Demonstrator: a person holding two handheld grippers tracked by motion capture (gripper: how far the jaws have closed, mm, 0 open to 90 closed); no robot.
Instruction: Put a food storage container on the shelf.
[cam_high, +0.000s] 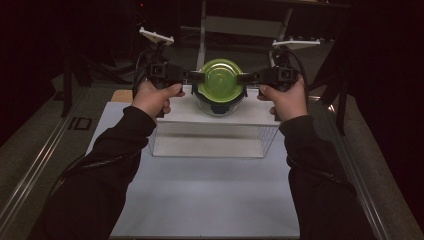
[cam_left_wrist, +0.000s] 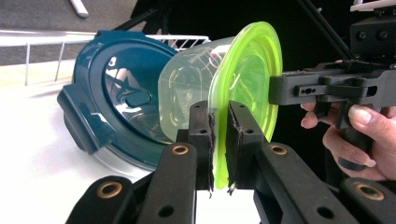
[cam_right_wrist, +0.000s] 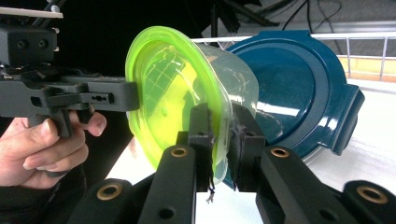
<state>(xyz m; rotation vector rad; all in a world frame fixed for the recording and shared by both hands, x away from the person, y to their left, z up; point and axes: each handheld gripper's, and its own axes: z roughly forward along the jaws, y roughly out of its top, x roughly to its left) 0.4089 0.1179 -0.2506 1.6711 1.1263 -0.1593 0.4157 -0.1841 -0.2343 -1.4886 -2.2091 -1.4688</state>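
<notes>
The white desk (cam_high: 210, 200) carried a wire basket (cam_high: 210, 135) with a white top, and on that top sat a glass bowl with a dark teal clip lid (cam_left_wrist: 116, 102). Directly above this teal-lidded bowl hung the clear container with its lime-green lid (cam_high: 220, 80), held off every surface between the two grippers. The left gripper (cam_left_wrist: 220, 140) had its jaws nearly shut on the green lid's rim at one side; the right gripper (cam_right_wrist: 222, 140) pinched the opposite rim the same way. The container looked light, thin-walled and somewhat flexible, the lid smooth and probably slippery. The rim was the natural hold, though so narrow a lip could slide out; whether the lid was fully seated I could not tell.
</notes>
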